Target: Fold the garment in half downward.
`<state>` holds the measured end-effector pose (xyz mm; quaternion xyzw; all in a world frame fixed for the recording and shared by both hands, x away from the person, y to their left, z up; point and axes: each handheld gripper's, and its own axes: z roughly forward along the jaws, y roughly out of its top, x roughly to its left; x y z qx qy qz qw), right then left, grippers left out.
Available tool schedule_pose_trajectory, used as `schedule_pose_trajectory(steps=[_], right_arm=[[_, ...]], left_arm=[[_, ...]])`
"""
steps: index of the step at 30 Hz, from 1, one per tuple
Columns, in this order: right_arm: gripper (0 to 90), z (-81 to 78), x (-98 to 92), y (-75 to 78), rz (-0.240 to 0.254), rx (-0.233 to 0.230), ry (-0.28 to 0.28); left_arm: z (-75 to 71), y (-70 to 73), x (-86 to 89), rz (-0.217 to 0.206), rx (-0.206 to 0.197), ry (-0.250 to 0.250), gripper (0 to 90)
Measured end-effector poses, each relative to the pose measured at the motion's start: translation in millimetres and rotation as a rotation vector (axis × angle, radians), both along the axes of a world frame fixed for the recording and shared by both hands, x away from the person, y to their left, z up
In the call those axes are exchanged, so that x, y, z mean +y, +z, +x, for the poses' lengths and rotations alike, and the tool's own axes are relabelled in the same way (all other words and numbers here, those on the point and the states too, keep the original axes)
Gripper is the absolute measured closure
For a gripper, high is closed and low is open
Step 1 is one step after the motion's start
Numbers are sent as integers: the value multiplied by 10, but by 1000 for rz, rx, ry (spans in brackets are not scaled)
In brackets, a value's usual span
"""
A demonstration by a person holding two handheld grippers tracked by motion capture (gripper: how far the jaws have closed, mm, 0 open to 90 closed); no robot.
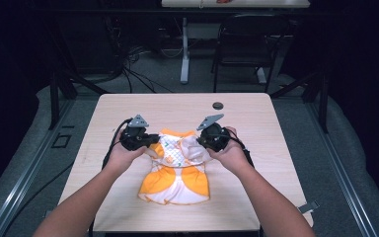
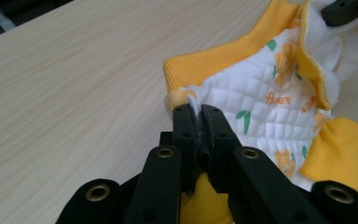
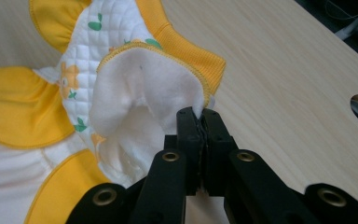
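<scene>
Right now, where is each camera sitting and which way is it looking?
High view: above the person's side, looking forward and down at the table; both forearms show.
Left gripper view: rides the left tool, looking along its jaws, shut on the baby garment.
Right gripper view: rides the right tool, jaws shut on the garment's edge.
All views share the orange and white garment.
</scene>
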<state>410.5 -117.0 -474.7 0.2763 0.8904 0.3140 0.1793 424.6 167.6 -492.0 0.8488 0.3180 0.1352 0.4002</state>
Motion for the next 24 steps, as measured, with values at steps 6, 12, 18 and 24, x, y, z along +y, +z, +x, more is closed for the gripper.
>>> schedule_pose_trajectory(steps=[6,12,18,24], right_arm=[[876,-71,20,-62,-5,4,22],[875,-145,37,-169,-47,28,50],[875,-241,35,-274,-48,50,68],[874,-313,35,-378,-49,66,76]], left_arm=[[-84,-111,39,7,18,-29,850],[-169,-217,63,2,31,-49,850],[-237,-303,99,-9,45,-55,849],[-311,-392,96,1,54,-66,848]])
